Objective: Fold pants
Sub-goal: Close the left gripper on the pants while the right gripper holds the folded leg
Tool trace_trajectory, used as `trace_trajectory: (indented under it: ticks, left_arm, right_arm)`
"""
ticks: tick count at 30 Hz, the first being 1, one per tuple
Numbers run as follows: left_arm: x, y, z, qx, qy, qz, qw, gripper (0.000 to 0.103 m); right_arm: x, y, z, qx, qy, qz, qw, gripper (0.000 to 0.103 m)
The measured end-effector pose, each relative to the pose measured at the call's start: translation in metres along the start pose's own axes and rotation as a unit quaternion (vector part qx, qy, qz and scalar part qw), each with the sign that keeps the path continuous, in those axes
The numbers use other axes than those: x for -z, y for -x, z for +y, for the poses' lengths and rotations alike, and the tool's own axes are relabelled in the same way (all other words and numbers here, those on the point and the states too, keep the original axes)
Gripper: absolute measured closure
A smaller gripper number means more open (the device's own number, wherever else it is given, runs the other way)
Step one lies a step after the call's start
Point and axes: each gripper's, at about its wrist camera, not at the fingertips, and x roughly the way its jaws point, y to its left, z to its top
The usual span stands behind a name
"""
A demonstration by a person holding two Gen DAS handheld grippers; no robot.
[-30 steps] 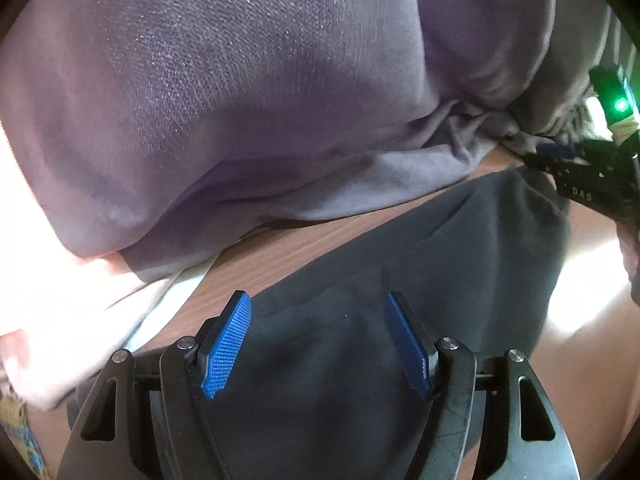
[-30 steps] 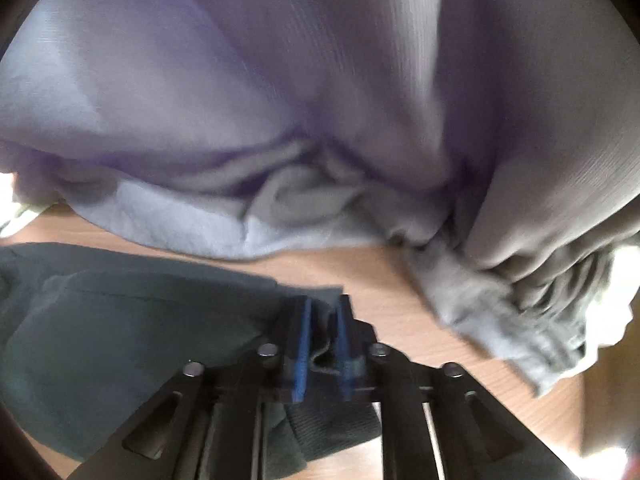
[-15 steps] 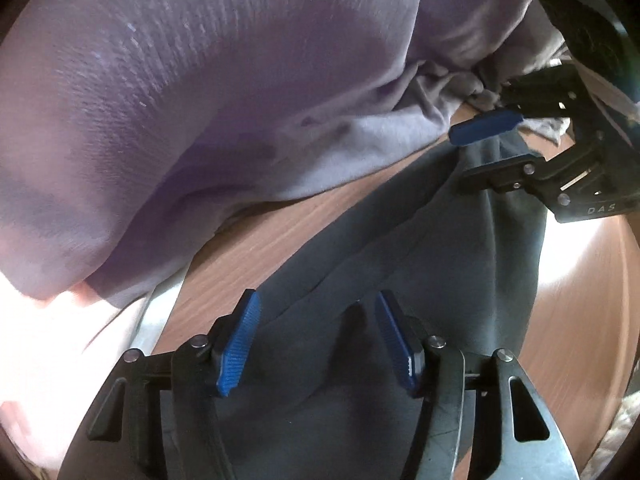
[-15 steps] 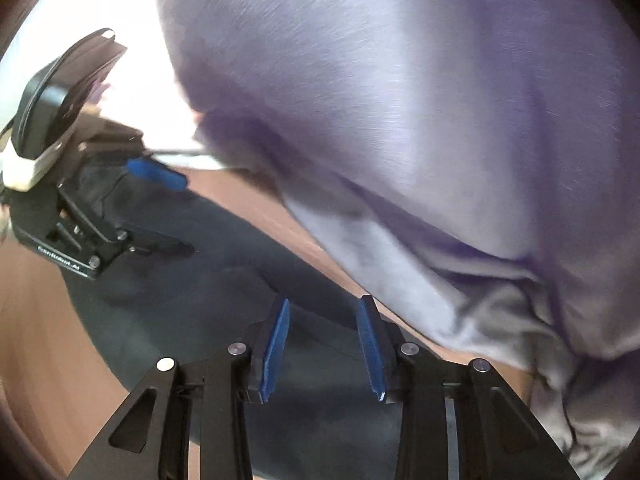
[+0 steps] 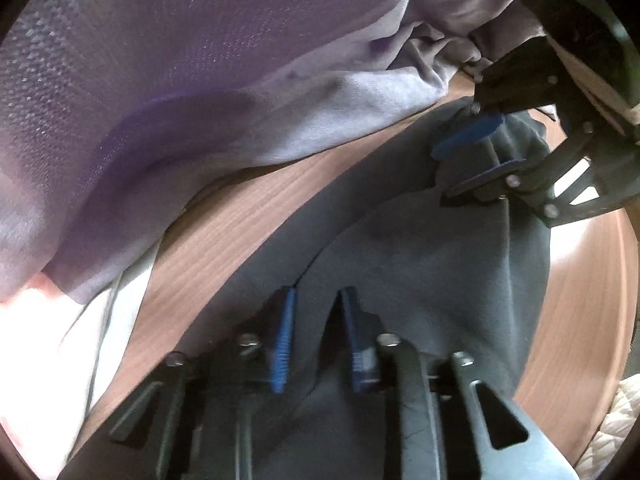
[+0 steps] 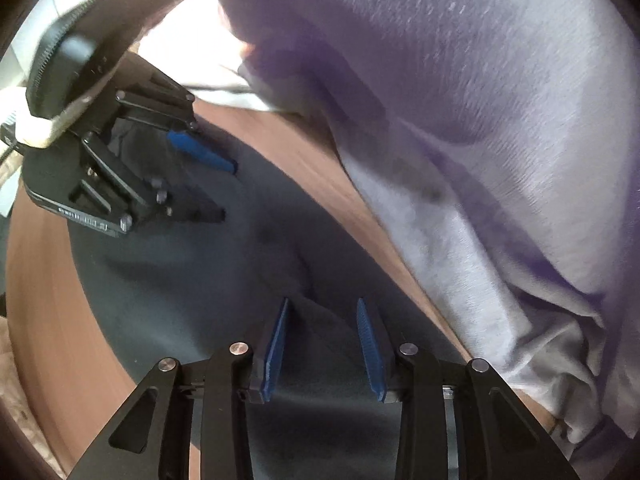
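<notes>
- The pants (image 5: 432,264), dark grey, are lying flat on the wooden table (image 5: 224,236), stretched between the two grippers, with the purple cloth (image 5: 168,80) heaped just beyond their far edge.
- The left gripper (image 5: 316,344) is sitting at the near end of the pants with its jaws narrowed around a raised ridge of fabric; a gap is showing on each side of the ridge, so I cannot tell whether it is actually clamping.
- The right gripper (image 6: 324,350) is resting over the opposite end with its jaws spread apart and flat fabric lying between them, gripping nothing.
- In the left view the right gripper (image 5: 476,152) is showing the same thing: blue pads apart, the pants bunching between them but not pinched.
- Judgement: both ends are being taken up for a fold, and neither hold is looking secure yet.
- Risk: if the left gripper is lifting before closing fully, the ridge could be slipping out and the fold going crooked.
- Risk: the right gripper could be catching only the top layer, so the pants would be separating rather than folding as one.
- Risk: the purple cloth is lying near the pants' far edge; a sweep toward it could be dragging it into the fold.
</notes>
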Motion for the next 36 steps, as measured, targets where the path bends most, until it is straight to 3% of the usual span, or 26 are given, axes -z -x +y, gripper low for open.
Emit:
trace_trajectory:
  ticks: [6, 11, 16, 23, 31, 36]
  left_arm:
    - [0.01, 0.018, -0.007, -0.015, 0.009, -0.028, 0.9995, 0.093]
    - [0.013, 0.048, -0.01, -0.034, 0.02, -0.072, 0.9966, 0.093]
    - [0.003, 0.055, 0.005, -0.046, 0.038, -0.073, 0.9955, 0.093]
    - [-0.007, 0.018, 0.024, -0.037, 0.08, -0.044, 0.9951, 0.093]
    - [-0.007, -0.002, 0.028, -0.041, 0.091, -0.037, 0.9943, 0.091]
    - [-0.006, 0.021, 0.019, -0.06, 0.085, -0.078, 0.9915, 0.092]
  right_arm:
    - [0.008, -0.005, 0.006, 0.007, -0.005, 0.011, 1.0, 0.092]
    - [0.014, 0.028, 0.007, 0.032, -0.02, -0.03, 0.999, 0.094]
    - [0.005, 0.052, 0.001, 0.059, -0.023, -0.056, 0.996, 0.094]
    - [-0.014, 0.014, -0.014, 0.074, -0.049, -0.03, 0.996, 0.094]
    - [-0.005, -0.006, -0.019, 0.072, -0.073, -0.023, 0.994, 0.094]
    - [-0.001, 0.003, -0.028, 0.127, -0.095, -0.04, 0.987, 0.099]
